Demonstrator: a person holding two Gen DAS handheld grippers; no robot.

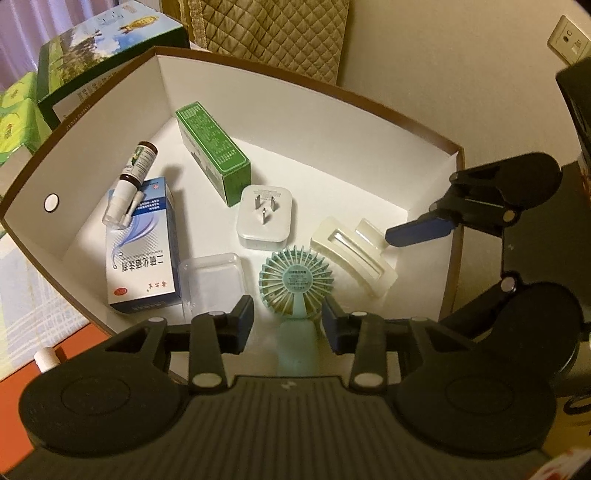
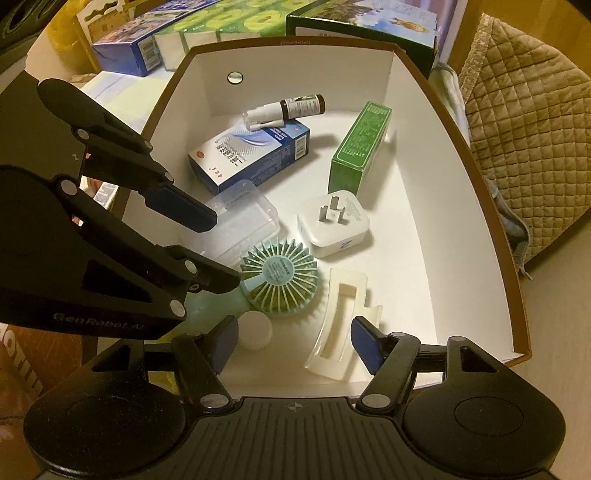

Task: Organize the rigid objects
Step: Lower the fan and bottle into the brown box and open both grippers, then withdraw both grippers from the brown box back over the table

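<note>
A white box (image 1: 332, 122) with a brown rim holds several items: a teal mini fan (image 1: 291, 284), a cream hair claw (image 1: 351, 251), a white plug adapter (image 1: 266, 218), a green carton (image 1: 214, 155), a blue-and-white carton (image 1: 142, 243) with a spray bottle (image 1: 135, 177) on it, and a clear plastic case (image 1: 212, 280). My left gripper (image 1: 288, 325) is open, its fingers either side of the fan's handle. My right gripper (image 2: 291, 341) is open over the box's near edge, above the hair claw (image 2: 340, 325) and beside the fan (image 2: 280, 280).
Printed boxes (image 2: 236, 22) stand behind the white box. A quilted tan cushion (image 2: 528, 122) lies to the right. A wall socket (image 1: 569, 40) is at the upper right. An orange surface (image 1: 74, 343) lies beside the box.
</note>
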